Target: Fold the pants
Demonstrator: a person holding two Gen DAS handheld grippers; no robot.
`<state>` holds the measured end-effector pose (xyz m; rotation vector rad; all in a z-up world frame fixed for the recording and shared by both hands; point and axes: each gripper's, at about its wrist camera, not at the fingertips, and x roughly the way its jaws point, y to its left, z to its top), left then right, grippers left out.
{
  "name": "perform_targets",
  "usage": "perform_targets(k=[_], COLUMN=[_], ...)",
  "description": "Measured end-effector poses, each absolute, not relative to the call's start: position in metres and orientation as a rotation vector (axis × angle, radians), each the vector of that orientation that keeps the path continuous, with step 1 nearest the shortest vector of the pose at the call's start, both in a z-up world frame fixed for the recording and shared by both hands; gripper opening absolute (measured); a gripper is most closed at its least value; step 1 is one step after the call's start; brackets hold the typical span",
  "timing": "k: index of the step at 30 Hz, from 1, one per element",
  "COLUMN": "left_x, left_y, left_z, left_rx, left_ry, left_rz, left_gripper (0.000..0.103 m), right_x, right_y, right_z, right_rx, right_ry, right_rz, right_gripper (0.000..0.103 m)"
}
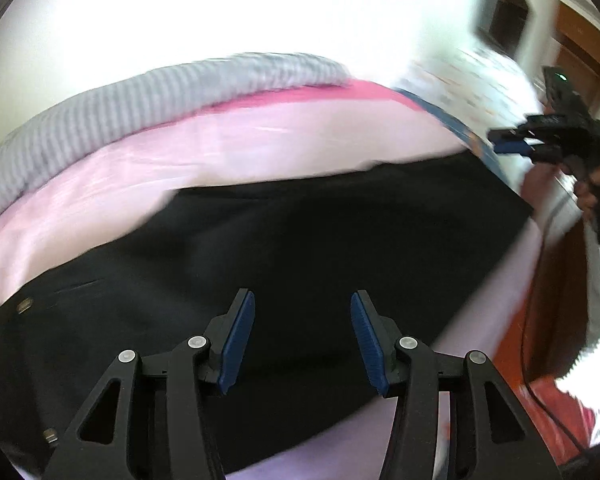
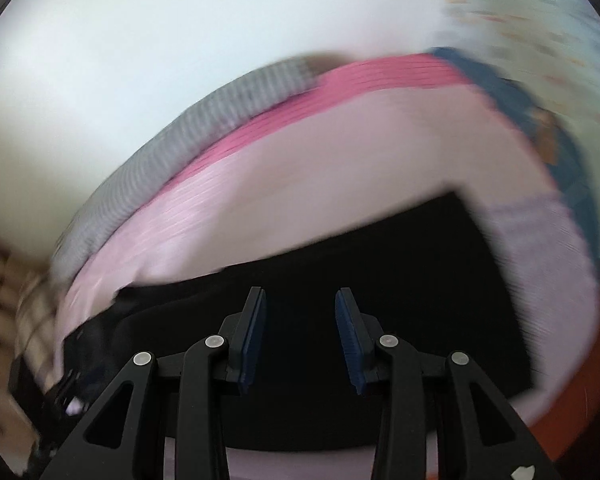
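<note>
1. I see the black cloth pants (image 1: 284, 248) lying flat on the pale pink bedsheet (image 1: 228, 148), folded to a neat rectangle; corner at 2 o'clock.
2. Left gripper (image 1: 302, 338) and right gripper (image 2: 300, 338) both spread, pinching nothing; further folds probably left.

pants (image 1: 284, 248): left end cut off | bedding (image 2: 228, 168) smeared (pattern unreadable) | left gripper (image 1: 302, 340) bases cropped

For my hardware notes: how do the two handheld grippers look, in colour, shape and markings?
The left gripper and the right gripper are alike: black plastic linkage arms with triangular cut-outs, round silver pivot pins, and flat ribbed blue pads. Seen from the left wrist, the right gripper has a black body with a small green light.
</note>
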<state>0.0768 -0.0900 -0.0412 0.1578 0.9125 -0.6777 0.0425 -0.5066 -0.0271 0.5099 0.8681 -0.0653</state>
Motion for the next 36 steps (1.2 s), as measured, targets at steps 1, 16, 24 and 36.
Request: perform_targets(k=[1, 16, 24, 36], left_x=[0.083, 0.112, 0.11, 0.118], left_y=[-0.078, 0.025, 0.045, 0.053], left_z=[-0.043, -0.072, -0.081, -0.075], left_rx=[0.144, 0.03, 0.033, 0.044], left_ry=[0.909, 0.91, 0.905, 0.861], left_rz=[-0.646, -0.342, -0.358, -0.305], left_gripper=[0.051, 0.051, 0.051, 0.052], right_x=[0.061, 0.239, 0.263, 0.272], right_y=[-0.49, -0.248, -0.214, -0.197], right_z=[-0.027, -0.075, -0.106, -0.083], right_rx=[0.507, 0.211, 0.132, 0.086], right_ry=[0.885, 1.196, 1.251, 1.156], right_rz=[-0.001, 0.496, 0.524, 0.542], right_gripper=[0.035, 0.035, 0.039, 0.009])
